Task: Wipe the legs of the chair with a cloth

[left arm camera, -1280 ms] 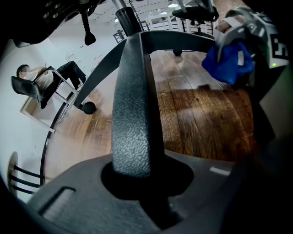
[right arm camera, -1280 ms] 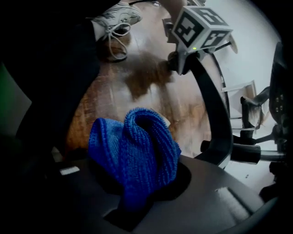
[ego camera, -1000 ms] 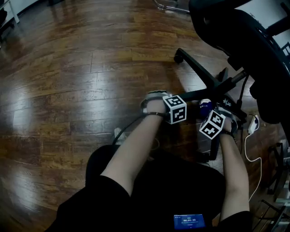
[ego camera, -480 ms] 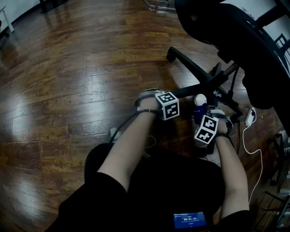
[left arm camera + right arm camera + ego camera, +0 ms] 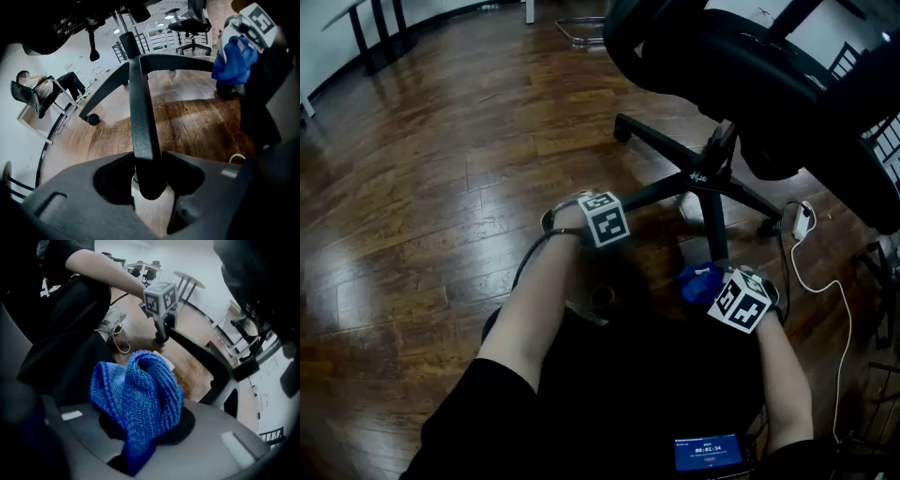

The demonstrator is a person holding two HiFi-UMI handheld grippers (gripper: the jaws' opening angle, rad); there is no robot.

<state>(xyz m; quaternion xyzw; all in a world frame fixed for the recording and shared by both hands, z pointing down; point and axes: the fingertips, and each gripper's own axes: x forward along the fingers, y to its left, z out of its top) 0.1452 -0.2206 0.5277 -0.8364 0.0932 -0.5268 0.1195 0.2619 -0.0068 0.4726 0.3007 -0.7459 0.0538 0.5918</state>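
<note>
A black office chair [image 5: 722,56] stands on a star base. One leg [image 5: 661,190] runs toward my left gripper [image 5: 626,200]. In the left gripper view that leg [image 5: 140,108] lies between the jaws of my left gripper [image 5: 149,187], which have just been opening and stand loose around its end. My right gripper [image 5: 708,284] is near the person's lap, off the chair, beside the leg [image 5: 718,239] that points toward me. My right gripper [image 5: 140,427] is shut on a bunched blue cloth [image 5: 138,390], also seen as a blue cloth [image 5: 697,281] in the head view.
A white cable [image 5: 825,281] with a plug [image 5: 802,220] lies on the wooden floor right of the base. The person's shoe [image 5: 112,319] and dark trousers are close under both grippers. Table legs [image 5: 380,28] stand far left. Other chairs [image 5: 194,23] stand in the background.
My right gripper has drawn back from the chair base toward the person's lap, cloth still in it. The left gripper stays at the leg's end. The head view has tilted up.
</note>
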